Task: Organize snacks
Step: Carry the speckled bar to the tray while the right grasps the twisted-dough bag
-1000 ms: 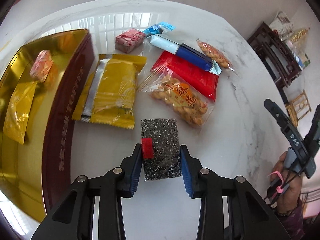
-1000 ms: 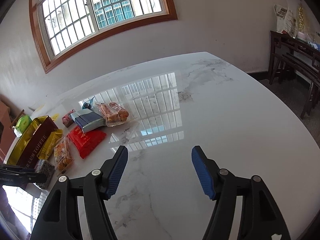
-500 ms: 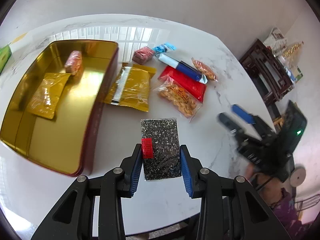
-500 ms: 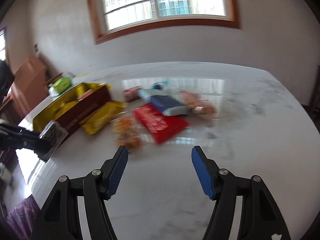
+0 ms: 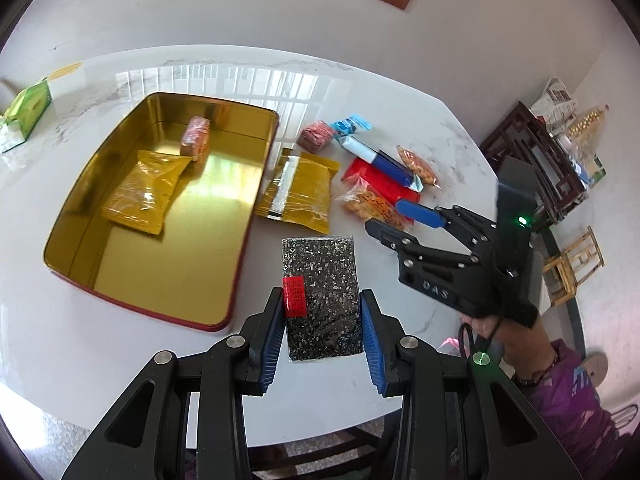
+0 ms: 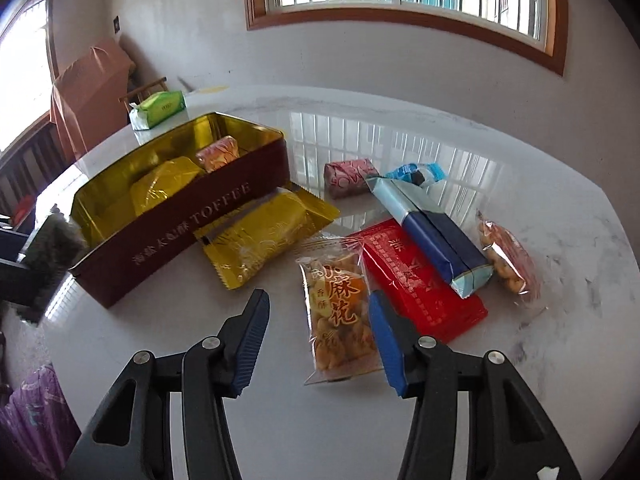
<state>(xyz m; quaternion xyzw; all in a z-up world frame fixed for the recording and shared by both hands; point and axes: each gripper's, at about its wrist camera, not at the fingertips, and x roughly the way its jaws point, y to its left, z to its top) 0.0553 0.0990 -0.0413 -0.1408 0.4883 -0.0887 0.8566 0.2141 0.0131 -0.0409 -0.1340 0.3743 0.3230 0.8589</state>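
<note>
My left gripper [image 5: 321,295] is shut on a black speckled snack bar [image 5: 320,280] with a red label, held in the air beside the open gold tin [image 5: 208,208]. In the tin lie a gold packet [image 5: 144,192] and a pink sweet [image 5: 196,142]. My right gripper [image 6: 317,298] hovers over the orange fried-twist packet [image 6: 336,304]. Its jaws are closing, and the pads stand either side of the packet without pressing it. A gold packet [image 6: 260,236], a red packet [image 6: 424,280] and a blue bar [image 6: 436,236] lie around it.
A peanut bag [image 6: 506,256], a pink sweet [image 6: 350,178] and a light-blue wrapper [image 6: 416,172] lie farther back on the marble table [image 6: 520,360]. A green tissue pack [image 6: 158,109] sits behind the tin. Dark wooden furniture [image 5: 536,168] stands beyond the table's right edge.
My left gripper has risen and drawn back with the bar, bringing the whole tin into view. My right gripper swung left over the snacks, rolled, and its jaws narrowed.
</note>
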